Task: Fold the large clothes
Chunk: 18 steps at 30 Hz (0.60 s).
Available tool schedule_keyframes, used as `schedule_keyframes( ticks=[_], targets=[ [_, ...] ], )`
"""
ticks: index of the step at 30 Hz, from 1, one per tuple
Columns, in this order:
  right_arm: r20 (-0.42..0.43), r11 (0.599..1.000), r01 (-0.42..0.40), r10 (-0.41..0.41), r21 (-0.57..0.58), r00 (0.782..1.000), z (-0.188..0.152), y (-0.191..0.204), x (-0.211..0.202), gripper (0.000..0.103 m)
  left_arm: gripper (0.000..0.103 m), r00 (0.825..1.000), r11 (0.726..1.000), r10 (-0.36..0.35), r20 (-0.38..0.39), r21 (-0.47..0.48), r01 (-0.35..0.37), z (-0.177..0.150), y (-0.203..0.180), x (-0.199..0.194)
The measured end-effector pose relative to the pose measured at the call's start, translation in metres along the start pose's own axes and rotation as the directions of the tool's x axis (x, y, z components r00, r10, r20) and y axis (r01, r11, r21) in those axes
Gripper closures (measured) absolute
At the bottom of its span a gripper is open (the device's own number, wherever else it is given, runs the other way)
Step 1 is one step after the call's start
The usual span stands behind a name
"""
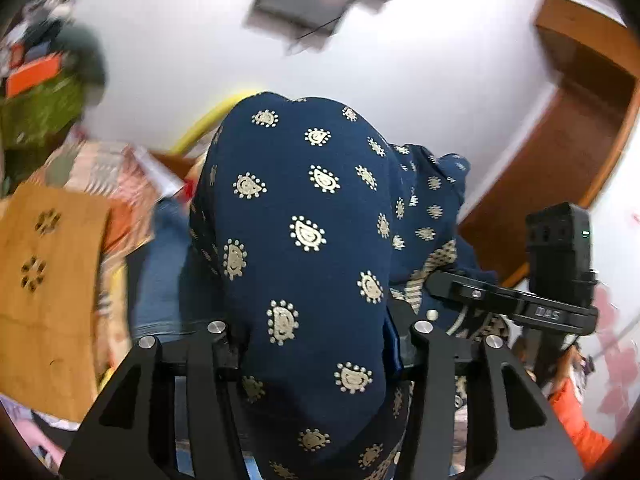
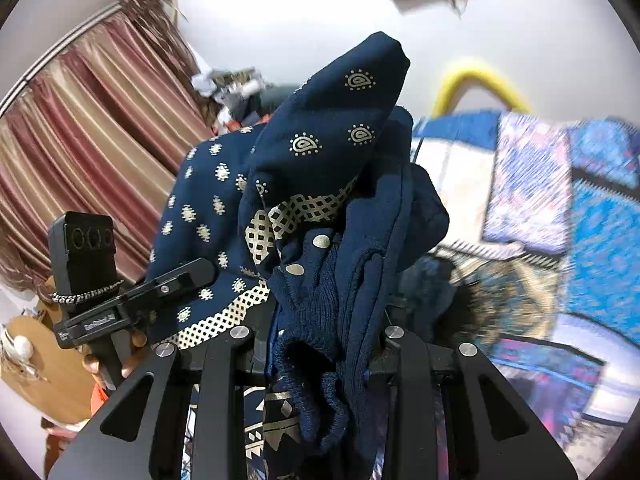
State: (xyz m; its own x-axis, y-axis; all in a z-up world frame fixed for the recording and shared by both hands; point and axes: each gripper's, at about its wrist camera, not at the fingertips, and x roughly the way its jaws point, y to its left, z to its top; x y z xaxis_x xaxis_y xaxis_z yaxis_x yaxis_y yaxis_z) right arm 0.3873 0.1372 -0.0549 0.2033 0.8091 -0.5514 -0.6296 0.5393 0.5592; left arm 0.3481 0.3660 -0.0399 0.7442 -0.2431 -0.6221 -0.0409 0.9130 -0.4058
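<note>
A navy blue garment (image 1: 304, 216) with gold paisley print and a gold lattice border is lifted high in the air. My left gripper (image 1: 316, 344) is shut on a bunched fold of it, and cloth bulges up over the jaws. My right gripper (image 2: 320, 344) is shut on another bunch of the same garment (image 2: 332, 132), near a ribbed knit edge (image 2: 316, 344). The fingertips of both grippers are hidden by cloth. The right gripper shows in the left wrist view (image 1: 516, 304), and the left one in the right wrist view (image 2: 132, 300).
White wall (image 1: 400, 60) and ceiling fill the background. A wooden door frame (image 1: 568, 128) is at the right. Striped curtains (image 2: 92, 128) hang on the left of the right wrist view. A blue patterned bedspread (image 2: 560, 208) lies below right. A yellow tube (image 2: 472, 76) arches behind.
</note>
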Motion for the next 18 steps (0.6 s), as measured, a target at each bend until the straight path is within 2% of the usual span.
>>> schedule_keyframes(
  ticks=[2, 5, 7, 8, 9, 10, 12, 15, 18],
  targets=[
    [-0.058, 0.999, -0.006, 0.008, 0.037, 0.998, -0.004, -0.012, 0.045, 0.076, 0.053, 0.998, 0.998, 0.037, -0.051, -0.041, -0.039, -0.008, 0.032, 0.025],
    [-0.167, 0.996, 0.041, -0.027, 0.077, 0.986, -0.022, -0.039, 0.11, 0.072, 0.046, 0.985, 0.988, 0.115, -0.13, -0.087, -0.127, -0.022, 0.078, 0.057],
    [-0.206, 0.992, 0.084, -0.064, 0.09, 0.976, -0.035, -0.055, 0.142, 0.066, 0.032, 0.977, 0.983, 0.157, -0.143, -0.068, -0.168, -0.03, 0.09, 0.067],
    [-0.204, 0.991, 0.085, -0.063, 0.099, 0.977, -0.039, -0.061, 0.147, 0.063, 0.029, 0.976, 0.982, 0.168, -0.135, -0.058, -0.177, -0.033, 0.09, 0.066],
    [-0.197, 0.991, 0.084, -0.062, 0.108, 0.978, -0.037, -0.065, 0.147, 0.057, 0.022, 0.976, 0.981, 0.181, -0.118, -0.044, -0.188, -0.035, 0.089, 0.064],
    [-0.189, 0.99, 0.079, -0.056, 0.117, 0.98, -0.039, -0.066, 0.144, 0.054, 0.02, 0.976, 0.98, 0.188, -0.113, -0.037, -0.193, -0.038, 0.085, 0.062],
    [-0.191, 0.989, 0.099, -0.078, 0.107, 0.978, -0.041, -0.066, 0.135, 0.049, 0.02, 0.972, 0.977, 0.205, -0.112, -0.028, -0.21, -0.041, 0.08, 0.06],
    [-0.196, 0.984, 0.176, -0.164, 0.043, 0.967, -0.041, -0.048, 0.111, 0.048, 0.02, 0.958, 0.962, 0.272, -0.089, -0.003, -0.273, -0.043, 0.064, 0.05],
    [-0.151, 0.969, 0.247, -0.244, -0.002, 0.958, -0.034, -0.031, 0.085, 0.048, 0.02, 0.943, 0.944, 0.329, -0.041, 0.032, -0.328, -0.043, 0.039, 0.021]
  ],
)
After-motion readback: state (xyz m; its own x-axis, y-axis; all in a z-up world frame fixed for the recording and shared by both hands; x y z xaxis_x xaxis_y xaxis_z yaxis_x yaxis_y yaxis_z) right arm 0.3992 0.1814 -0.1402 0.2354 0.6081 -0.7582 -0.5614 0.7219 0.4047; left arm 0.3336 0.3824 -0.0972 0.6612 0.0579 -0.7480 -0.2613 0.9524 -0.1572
